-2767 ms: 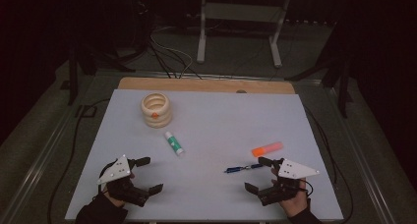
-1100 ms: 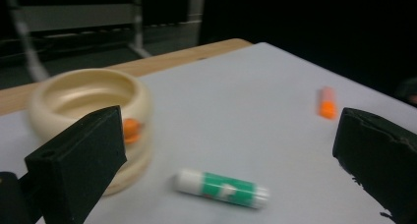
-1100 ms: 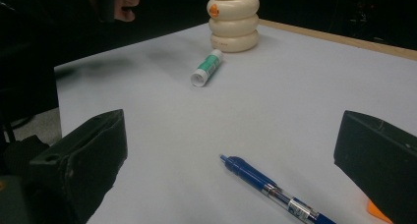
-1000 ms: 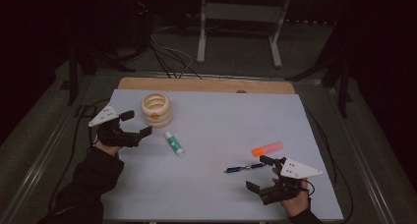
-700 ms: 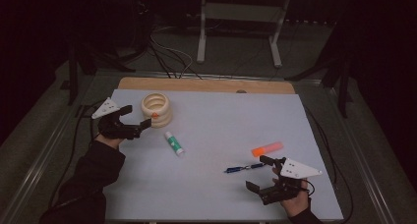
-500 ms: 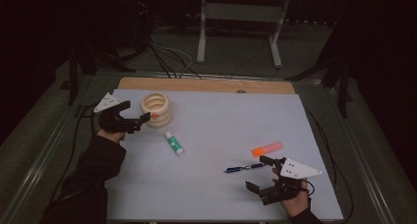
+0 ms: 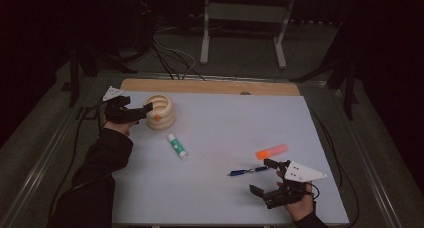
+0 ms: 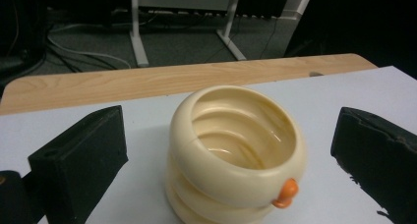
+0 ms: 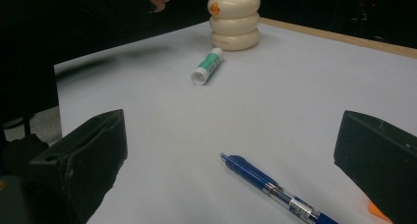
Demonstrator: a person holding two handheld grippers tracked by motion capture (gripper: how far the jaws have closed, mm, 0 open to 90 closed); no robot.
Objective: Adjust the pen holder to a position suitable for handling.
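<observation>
A cream ribbed cup (image 7: 160,112) with a small orange knob stands at the table's back left; it is empty inside (image 8: 236,150). My left gripper (image 7: 144,111) is open, its jaws on either side of the cup's near edge without touching it. My right gripper (image 7: 264,177) rests open near the front right, just behind a blue pen (image 7: 247,171) that lies between its jaws (image 9: 275,187). A green-and-white glue stick (image 7: 177,146) lies in the middle left (image 9: 207,66). An orange highlighter (image 7: 271,151) lies beyond the pen.
The white table top (image 7: 225,123) ends at a wooden strip (image 7: 210,86) along the back. Cables (image 7: 165,53) and a metal stand (image 7: 240,28) sit on the floor behind. The person's dark sleeve (image 7: 95,178) lies along the left edge.
My left gripper has travelled from the front left up to the back left and now brackets the cream cup. The right gripper and the loose items stayed put.
</observation>
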